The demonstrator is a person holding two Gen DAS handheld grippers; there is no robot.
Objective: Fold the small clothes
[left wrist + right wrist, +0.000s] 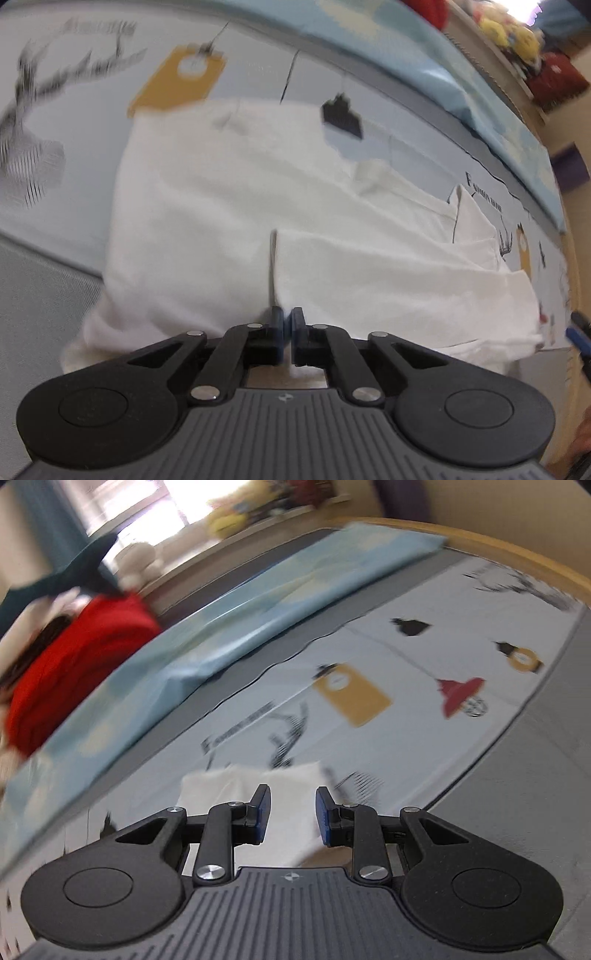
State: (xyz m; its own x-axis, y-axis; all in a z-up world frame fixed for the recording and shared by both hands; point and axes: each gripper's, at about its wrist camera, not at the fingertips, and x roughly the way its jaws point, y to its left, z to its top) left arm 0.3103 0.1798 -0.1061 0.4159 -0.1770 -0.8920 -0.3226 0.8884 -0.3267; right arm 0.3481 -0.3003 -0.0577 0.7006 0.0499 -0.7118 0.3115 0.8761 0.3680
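Left gripper [287, 319]: I have its jaws together, clamped on the near edge of the white garment [240, 206]. The blue pads meet right where a folded flap ends in a straight vertical edge, so I judge that I pinch this hem to carry the next fold.

Right gripper [291, 814]: its jaws stand apart with nothing between the pads. It hovers above one corner of the same white cloth, and I think it is free to seek a new hold.

Garment place: it lies spread on the printed sheet [74, 155] of a bed, not on a bench. One layer is already folded over the right side, so I judge the folding is partly done.

Why it lies flat: a flat spread keeps the hems straight, and this lets me line up one edge against the other.

Edges: the far hem runs just below the yellow tag print [177, 79]. The right corner of the flap reaches near a dark tool tip at the border of the left view, probably my other gripper.

Open room: beyond the garment the sheet is free up to the rolled light blue blanket [221, 620]. The red cloth [74, 657] sits behind it, well apart.

Risk: the thin cloth may slip from the pads if I lift too fast.
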